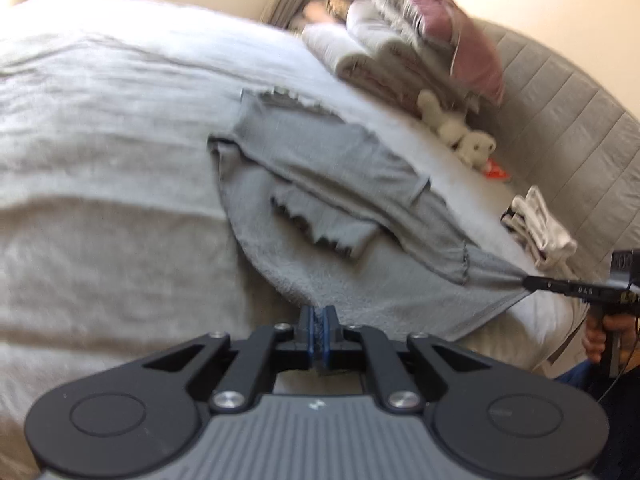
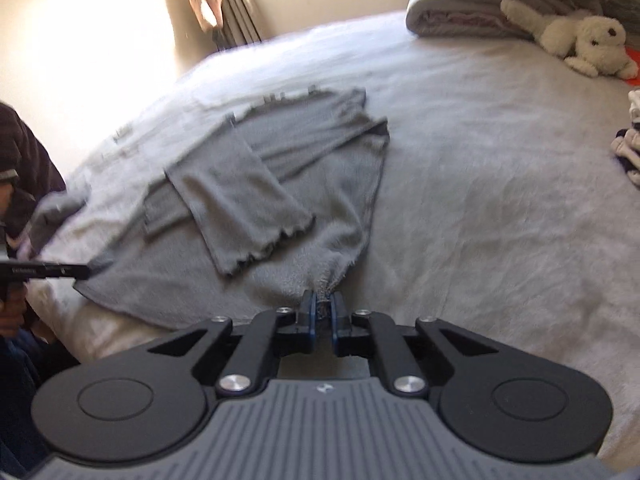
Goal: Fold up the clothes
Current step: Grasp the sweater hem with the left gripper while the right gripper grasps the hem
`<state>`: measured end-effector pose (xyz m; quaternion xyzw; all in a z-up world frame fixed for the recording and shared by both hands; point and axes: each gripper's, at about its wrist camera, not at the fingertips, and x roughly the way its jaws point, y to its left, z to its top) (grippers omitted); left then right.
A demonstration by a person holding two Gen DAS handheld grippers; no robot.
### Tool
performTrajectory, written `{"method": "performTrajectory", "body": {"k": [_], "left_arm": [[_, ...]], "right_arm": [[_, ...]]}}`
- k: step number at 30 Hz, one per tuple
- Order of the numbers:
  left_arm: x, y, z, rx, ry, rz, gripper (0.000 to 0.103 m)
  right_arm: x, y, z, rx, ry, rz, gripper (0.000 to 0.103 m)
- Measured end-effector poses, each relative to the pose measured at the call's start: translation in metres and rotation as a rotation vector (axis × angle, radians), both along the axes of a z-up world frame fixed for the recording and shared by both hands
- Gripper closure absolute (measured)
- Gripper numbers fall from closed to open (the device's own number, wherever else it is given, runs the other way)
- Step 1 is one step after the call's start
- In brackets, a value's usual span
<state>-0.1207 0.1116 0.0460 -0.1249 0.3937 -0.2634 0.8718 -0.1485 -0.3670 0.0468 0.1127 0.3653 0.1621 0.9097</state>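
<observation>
Where the bed [image 1: 100, 160] met its near edge, a grey top [image 2: 288, 160] lay spread on the pale cover, its sleeves folded across the body and one frilled cuff [image 2: 264, 248] lying on the fleecy inner face of the hem.

Left claw [image 1: 319, 314]: jaws drawn close together, with a pinch of the top's hem caught between the blue pads. The right wrist view showed the same claw [image 2: 82, 271] from the side, at the top's near corner by the bed edge.

Right claw [image 2: 323, 300]: jaws closed on a gathered bunch of the hem. In the left wrist view it appeared side-on [image 1: 532, 282], the cloth pulled taut to a point at its tip. A hand [image 1: 600, 336] gripped its handle below.

Both claws held the same lower edge, well apart from each other, with the rest of the top flat on the bed.

Other items noted: a stack of folded bedding [image 2: 500, 0] at the far end, a white plush toy [image 2: 580, 40] against it, and a small pile of folded white clothes [image 1: 540, 232] near the grey headboard [image 1: 568, 128]. Both views were somewhat blurred.
</observation>
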Motion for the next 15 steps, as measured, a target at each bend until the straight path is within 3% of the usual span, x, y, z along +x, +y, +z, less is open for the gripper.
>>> {"method": "performTrajectory", "body": {"k": [4, 7, 15], "left_arm": [[0.004, -0.010, -0.015, 0.094, 0.063, -0.002, 0.099], [0.003, -0.020, -0.019, 0.162, 0.053, -0.011, 0.099], [0.001, -0.027, -0.020, 0.216, 0.032, 0.010, 0.098]], "right_arm": [[0.000, 0.002, -0.003, -0.037, 0.024, 0.003, 0.095], [0.005, 0.010, -0.010, -0.108, 0.067, 0.012, 0.095], [0.010, 0.011, -0.015, -0.130, 0.091, -0.005, 0.092]]}}
